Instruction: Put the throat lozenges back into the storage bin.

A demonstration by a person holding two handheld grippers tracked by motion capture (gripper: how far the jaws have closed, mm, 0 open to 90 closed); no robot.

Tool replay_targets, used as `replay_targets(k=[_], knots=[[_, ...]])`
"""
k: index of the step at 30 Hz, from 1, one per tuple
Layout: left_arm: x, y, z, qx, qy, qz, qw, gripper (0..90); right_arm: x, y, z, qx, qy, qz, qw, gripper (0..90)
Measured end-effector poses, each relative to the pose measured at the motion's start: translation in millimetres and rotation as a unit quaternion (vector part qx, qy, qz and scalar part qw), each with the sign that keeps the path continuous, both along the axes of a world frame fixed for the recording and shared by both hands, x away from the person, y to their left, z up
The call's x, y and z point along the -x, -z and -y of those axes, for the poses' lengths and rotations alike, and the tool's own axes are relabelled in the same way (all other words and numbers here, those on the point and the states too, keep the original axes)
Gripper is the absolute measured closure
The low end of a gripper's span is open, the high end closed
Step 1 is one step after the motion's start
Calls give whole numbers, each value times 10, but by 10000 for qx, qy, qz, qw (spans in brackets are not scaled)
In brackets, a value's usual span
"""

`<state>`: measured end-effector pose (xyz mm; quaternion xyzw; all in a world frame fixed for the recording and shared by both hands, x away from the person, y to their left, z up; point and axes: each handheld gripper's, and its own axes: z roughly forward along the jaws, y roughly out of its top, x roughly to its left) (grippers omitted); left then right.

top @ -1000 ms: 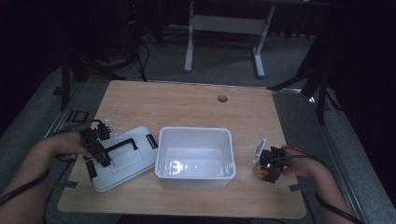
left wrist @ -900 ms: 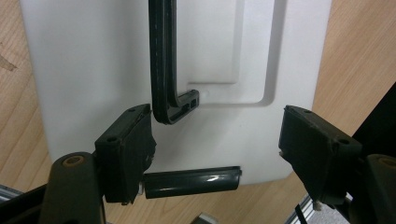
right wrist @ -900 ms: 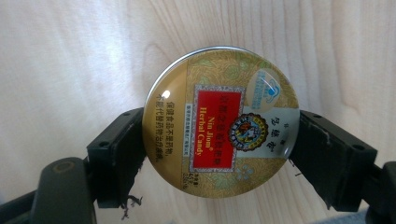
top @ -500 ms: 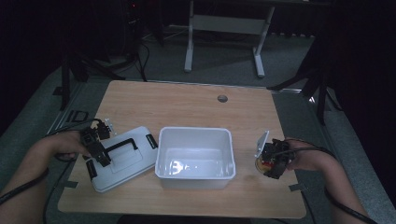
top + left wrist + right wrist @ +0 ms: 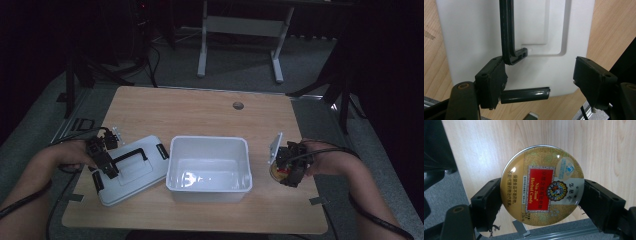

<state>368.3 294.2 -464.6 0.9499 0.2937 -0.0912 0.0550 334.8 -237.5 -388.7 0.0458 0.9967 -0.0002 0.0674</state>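
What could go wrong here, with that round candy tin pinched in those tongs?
The right tongs hold the candy tin only by its smooth curved rim, so it might slip out or tilt. It sits near the table edge and could roll off. The left tongs, open over the lid, might snag its black handle.

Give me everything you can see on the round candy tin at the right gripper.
The candy tin is a flat round can, metallic-looking, with a gold patterned lid, a red panel reading "Nin Jiom Herbal Candy", Chinese text and a round emblem. Its lid is on. The right gripper is shut on its rim, one black jaw at each side, lid facing the camera. In the high view it sits near the table's right edge, right of the white bin. Whether it rests on the wood is unclear.
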Motion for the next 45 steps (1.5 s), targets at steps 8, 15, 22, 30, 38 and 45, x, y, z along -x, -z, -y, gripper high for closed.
replay_targets(k=[8, 15, 22, 30, 38, 45], knots=[[4, -4, 9, -25, -3, -10, 10000, 257, 70, -192, -276, -120, -299, -95, 9994, 206], [7, -20, 6, -63, 10, 1, 10000, 257, 84, -293, -514, -85, -551, -55, 9984, 206], [8, -9, -3, -38, 9, -13, 10000, 257, 65, -330, -749, -20, -762, -97, 9970, 207], [17, -4, -2, -50, 23, -31, 10000, 269, 18, -312, -1009, 24, -916, -173, 9956, 207], [24, 3, -19, -56, -14, -32, 10000, 268, -48, -251, -1235, 46, -1037, -208, 9944, 207], [28, 27, -32, -83, -2, -66, 9999, 268, -114, -79, -1340, 131, -1106, -298, 9933, 207]])
